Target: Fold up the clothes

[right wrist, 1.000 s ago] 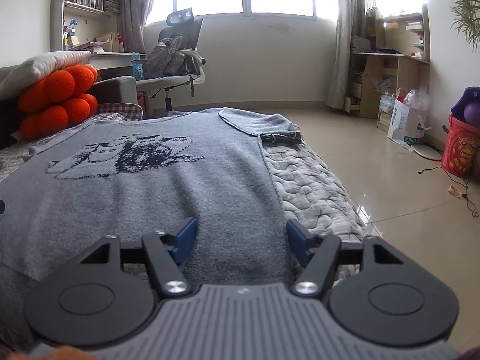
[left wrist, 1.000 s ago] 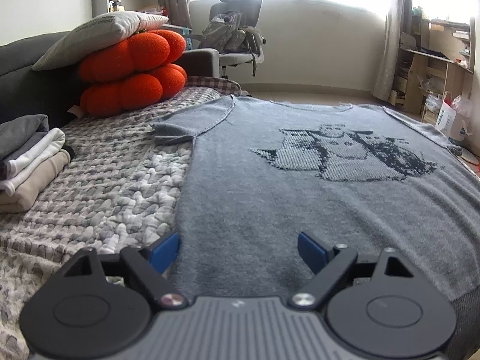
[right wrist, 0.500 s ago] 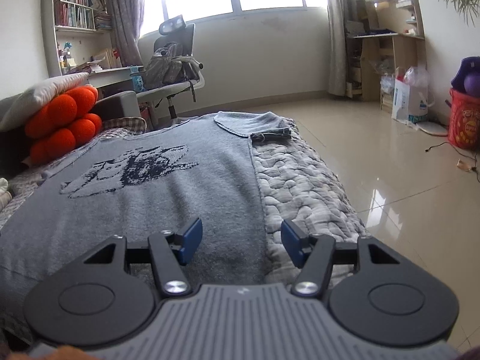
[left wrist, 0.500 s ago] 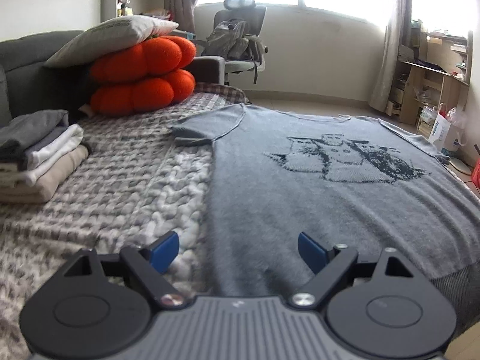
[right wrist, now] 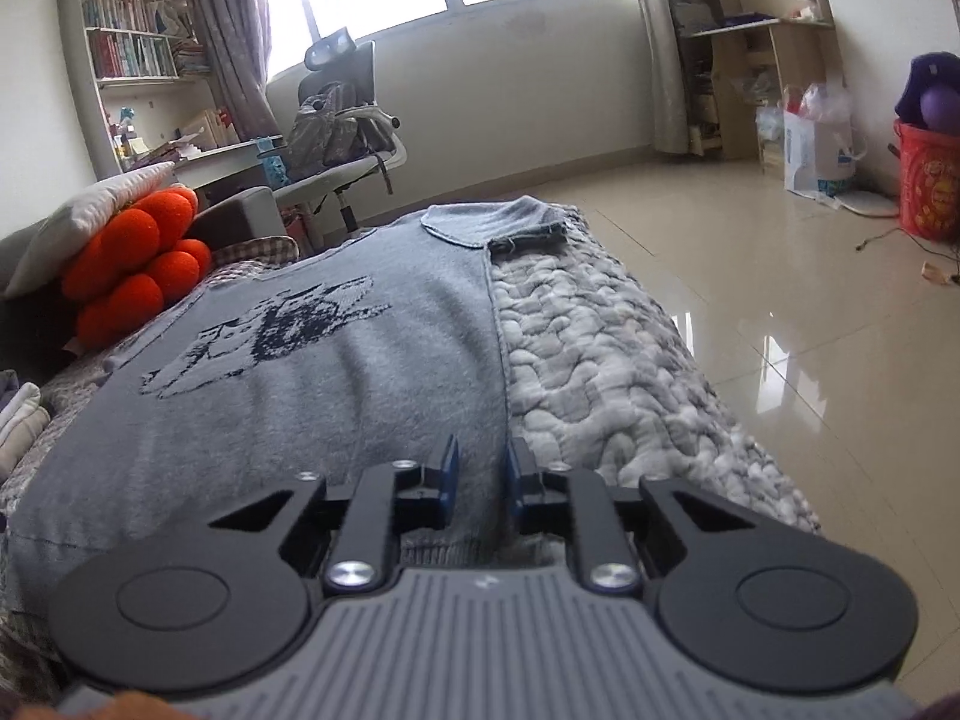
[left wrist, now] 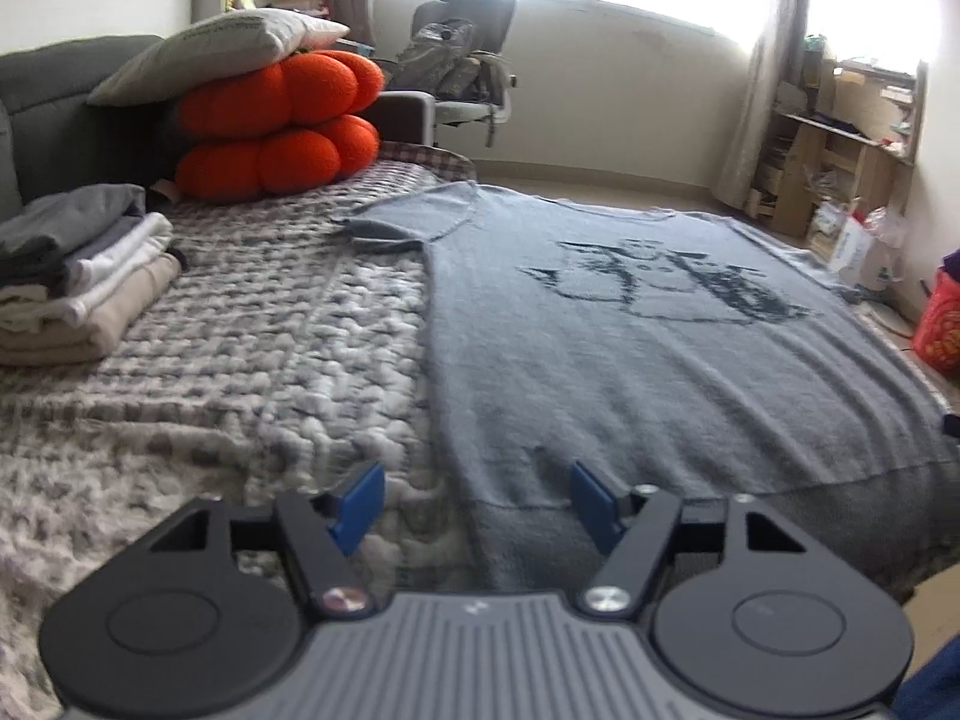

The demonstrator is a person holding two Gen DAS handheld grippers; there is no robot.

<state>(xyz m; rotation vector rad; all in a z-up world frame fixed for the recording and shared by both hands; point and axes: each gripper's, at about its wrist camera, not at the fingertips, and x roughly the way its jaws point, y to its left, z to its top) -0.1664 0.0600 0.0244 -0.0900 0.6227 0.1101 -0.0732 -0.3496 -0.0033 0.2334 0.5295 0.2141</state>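
A grey knit sweater point(left wrist: 630, 360) with a dark cat pattern lies spread flat on the bed, neck end far from me. My left gripper point(left wrist: 474, 498) hovers at the hem's near left corner. Its jaws are closing but still wide, and the sweater's edge lies between the blue pads point(left wrist: 360, 498) untouched. In the right wrist view, the sweater point(right wrist: 336, 396) shows its right side edge. My right gripper point(right wrist: 482, 474) is at the hem's right corner. Its jaws are closing to a narrow gap, with a ridge of sweater fabric pinched between them.
A chunky grey-white knit blanket point(left wrist: 240, 348) covers the bed. A stack of folded clothes point(left wrist: 78, 288) sits at the left, with orange cushions point(left wrist: 276, 126) and a pillow behind. The bed's right edge drops to the tiled floor point(right wrist: 780, 300). An office chair point(left wrist: 462, 60) stands beyond.
Both grippers have drawn outward to the hem's corners. The right jaws have narrowed sharply onto the fabric and that view has tilted. The left jaws have narrowed a little.
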